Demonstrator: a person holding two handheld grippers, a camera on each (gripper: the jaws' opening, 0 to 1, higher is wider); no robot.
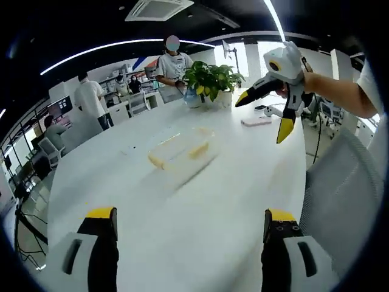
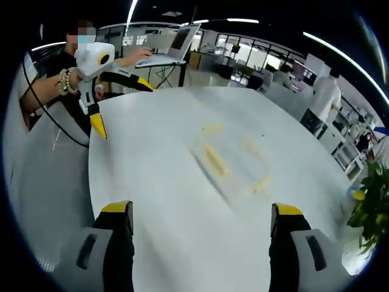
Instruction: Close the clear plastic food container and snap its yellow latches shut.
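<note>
Left gripper view: the clear plastic food container [image 1: 182,152] lies on the white surface [image 1: 182,231], roughly at its middle, its yellow latches [image 1: 198,150] showing along its sides; whether the lid is fully seated cannot be told. The left claw [image 1: 189,220] stands wide open in the foreground, its two yellow-tipped jaws spread well apart and clear of the container, holding nothing. Beyond the container, toward the far end of the surface, sits a potted plant [image 1: 213,82], with a pink flat object [image 1: 256,121] lying near it. The right claw [image 1: 264,117], held in a person's hand [image 1: 281,90], hovers above the surface to the far right of the container, its jaws parted and empty. Several people stand or sit among desks behind the plant.

Right gripper view: the container [image 2: 234,161] appears blurred on the surface [image 2: 182,243], ahead of the right claw [image 2: 202,218], whose jaws are spread open and well apart from the container. The left claw [image 2: 121,109], gripped by a person's hand [image 2: 91,78] wearing a beaded bracelet [image 2: 64,81], hangs open over the surface's far left edge, away from the container. A laptop [image 2: 170,45] rests beyond it.
</note>
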